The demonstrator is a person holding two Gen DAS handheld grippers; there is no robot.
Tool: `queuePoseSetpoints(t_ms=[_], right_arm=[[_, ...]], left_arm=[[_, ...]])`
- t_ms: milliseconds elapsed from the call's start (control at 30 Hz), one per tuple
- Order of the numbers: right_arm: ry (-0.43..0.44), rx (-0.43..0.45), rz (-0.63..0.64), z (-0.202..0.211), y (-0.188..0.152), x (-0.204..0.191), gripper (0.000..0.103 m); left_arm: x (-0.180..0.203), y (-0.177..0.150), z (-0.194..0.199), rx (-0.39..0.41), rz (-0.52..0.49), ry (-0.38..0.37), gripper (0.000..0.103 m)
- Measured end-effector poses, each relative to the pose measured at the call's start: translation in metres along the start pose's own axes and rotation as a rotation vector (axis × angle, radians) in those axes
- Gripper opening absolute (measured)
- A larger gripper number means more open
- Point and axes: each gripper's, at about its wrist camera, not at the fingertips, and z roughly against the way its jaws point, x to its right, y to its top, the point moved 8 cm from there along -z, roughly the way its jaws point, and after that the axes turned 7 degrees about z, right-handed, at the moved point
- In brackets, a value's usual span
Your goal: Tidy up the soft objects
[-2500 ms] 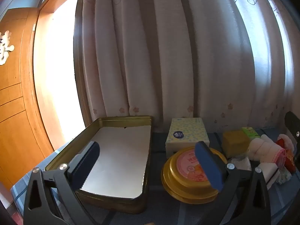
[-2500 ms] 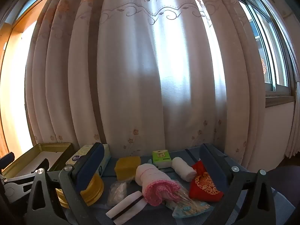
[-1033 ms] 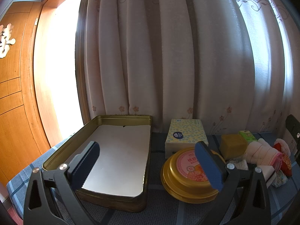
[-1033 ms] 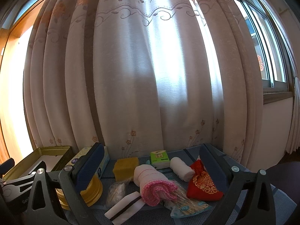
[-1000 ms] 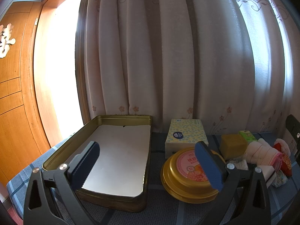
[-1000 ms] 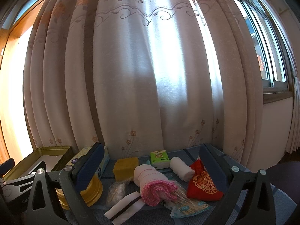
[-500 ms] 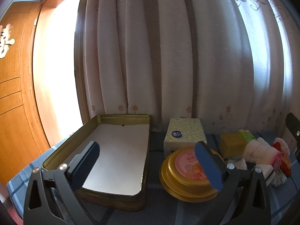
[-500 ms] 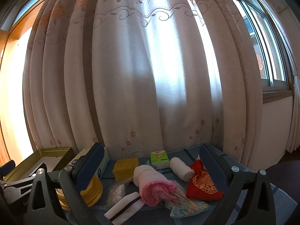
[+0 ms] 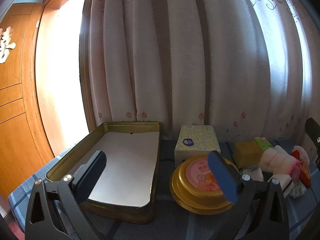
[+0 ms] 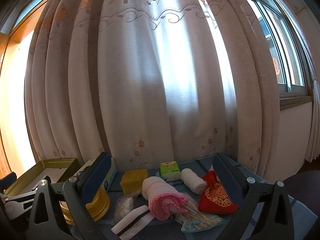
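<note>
Hanging behind everything, pale floral curtains (image 10: 160, 80), glowing with window light; lying underneath, a blue checked cloth (image 9: 176, 224) covering the table.

Hovering low over the near edge of the cloth, left gripper (image 9: 160, 177), fingers spread wide and gripping nothing. Sitting just past its left finger, an open golden tin box (image 9: 112, 180) with a white sheet lining the bottom. Resting beside the box, behind the right finger, a round golden tin (image 9: 198, 184) with a pink label. Standing just behind the round tin, a tissue box (image 9: 197, 140) with a dotted pattern.

Hovering further to the right, right gripper (image 10: 163, 182), also wide open and carrying nothing. Lying between its fingers, the soft things in a loose group: a yellow sponge (image 10: 134, 180), a green tissue pack (image 10: 170, 170), a white rolled cloth (image 10: 193, 180), a pink rolled towel (image 10: 162, 196), a red embroidered pouch (image 10: 217, 198), a folded white cloth with a dark stripe (image 10: 133, 223), a clear plastic bag (image 10: 125, 203), and a packet of cotton swabs (image 10: 200, 222) partly under the towel. Resting outside the golden box, all of these, well to its right.
</note>
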Motion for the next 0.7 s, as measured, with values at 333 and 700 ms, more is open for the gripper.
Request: queuePoseSetpoints(t_ms=[333,700], right_arm=[[-0.004,0.005,-0.005,0.0,0.0,0.001,0.102],[-0.026,0.0,-0.045,-0.003,-0.001,0.025,0.102]], left_arm=[[0.001,-0.002,0.001,0.003,-0.005,0.001,0.103],[0.004,-0.004,0.002,-0.006,-0.016,-0.007,0.103]])
